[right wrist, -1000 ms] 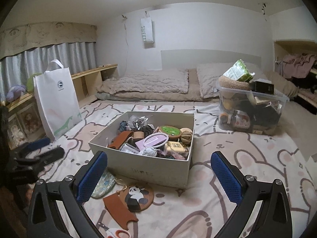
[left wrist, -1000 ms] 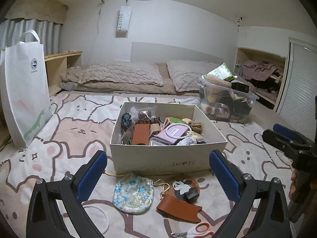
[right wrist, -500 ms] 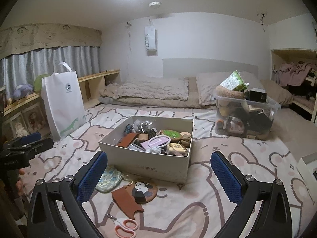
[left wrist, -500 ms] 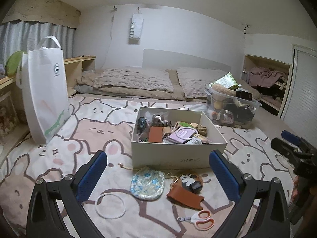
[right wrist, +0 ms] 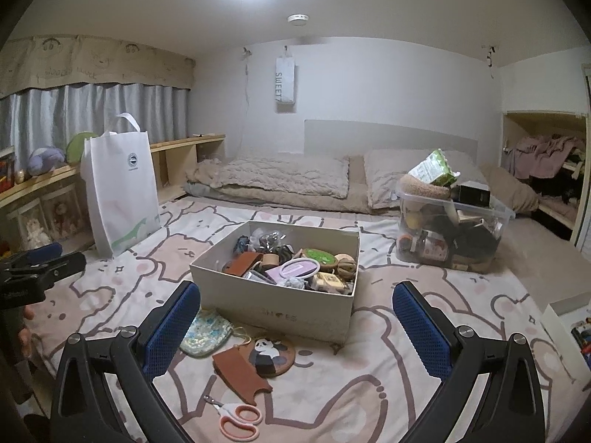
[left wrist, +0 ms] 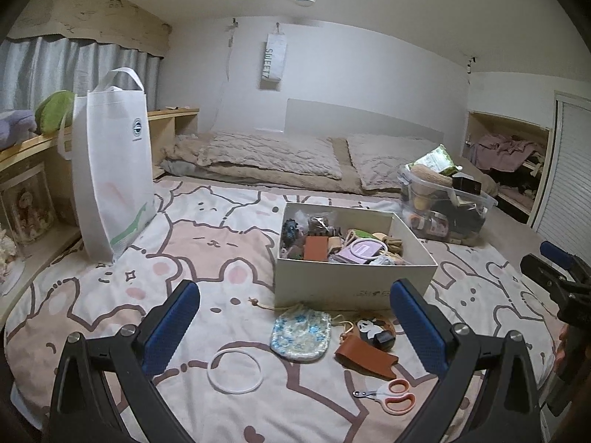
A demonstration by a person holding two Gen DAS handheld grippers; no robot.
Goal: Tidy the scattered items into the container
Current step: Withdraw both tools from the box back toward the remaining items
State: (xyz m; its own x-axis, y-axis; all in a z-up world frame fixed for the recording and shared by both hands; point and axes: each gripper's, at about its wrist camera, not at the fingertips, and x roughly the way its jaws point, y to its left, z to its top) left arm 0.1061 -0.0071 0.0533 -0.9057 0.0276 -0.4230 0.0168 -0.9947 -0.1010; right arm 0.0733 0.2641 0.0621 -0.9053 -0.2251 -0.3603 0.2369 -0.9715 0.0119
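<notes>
A white shoe box (left wrist: 352,286) (right wrist: 273,304) filled with small items sits on the bed. In front of it lie a floral pouch (left wrist: 301,334) (right wrist: 203,336), a panda coaster (left wrist: 371,328) (right wrist: 271,352), a brown leather piece (left wrist: 365,356) (right wrist: 240,369), orange scissors (left wrist: 391,400) (right wrist: 238,421) and a white ring (left wrist: 234,371). My left gripper (left wrist: 295,317) is open and empty, held back above these items. My right gripper (right wrist: 295,317) is open and empty, back from the box; it shows at the right edge of the left wrist view (left wrist: 561,277).
A white tote bag (left wrist: 112,170) (right wrist: 122,184) stands at the left by a wooden shelf (right wrist: 184,155). A clear plastic bin (left wrist: 445,208) (right wrist: 450,229) full of things sits behind the box on the right. Pillows (left wrist: 269,155) lie at the back.
Both grippers have pulled back and up from the box, so more of the bed and the scattered items shows. Both stay open and empty.
</notes>
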